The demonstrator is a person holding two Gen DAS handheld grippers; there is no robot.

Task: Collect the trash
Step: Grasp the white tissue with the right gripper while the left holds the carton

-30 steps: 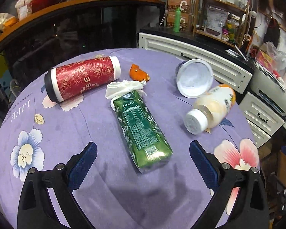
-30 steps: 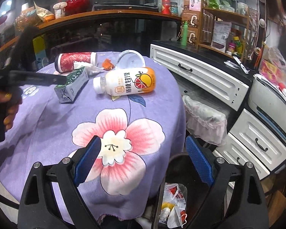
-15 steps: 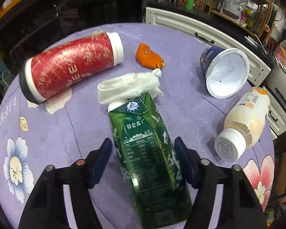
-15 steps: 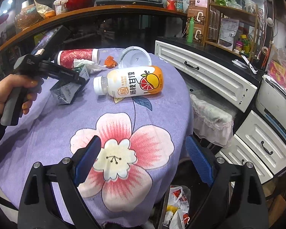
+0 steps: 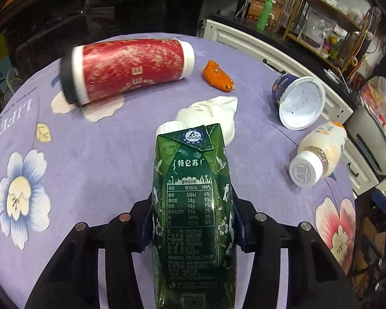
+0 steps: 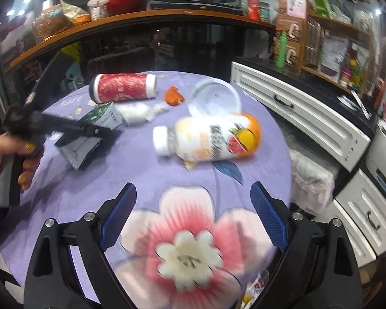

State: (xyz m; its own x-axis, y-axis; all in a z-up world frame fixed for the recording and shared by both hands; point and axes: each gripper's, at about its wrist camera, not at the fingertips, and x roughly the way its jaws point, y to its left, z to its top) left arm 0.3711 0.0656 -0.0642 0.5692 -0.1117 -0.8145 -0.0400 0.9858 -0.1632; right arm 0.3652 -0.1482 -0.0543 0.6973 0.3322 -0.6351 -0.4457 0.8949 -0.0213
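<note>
Your left tongs [image 5: 191,228] are closing on the green milk carton [image 5: 193,206], pads touching its sides; your right tongs [image 6: 193,219] gape empty above the desk [image 6: 167,177].

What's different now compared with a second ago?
The left gripper came forward over the green milk carton and its jaws are closing on the carton's sides. The right gripper moved closer over the table, jaws open and empty. The red cup, tissue, yogurt tub and drink bottle stayed put.
</note>
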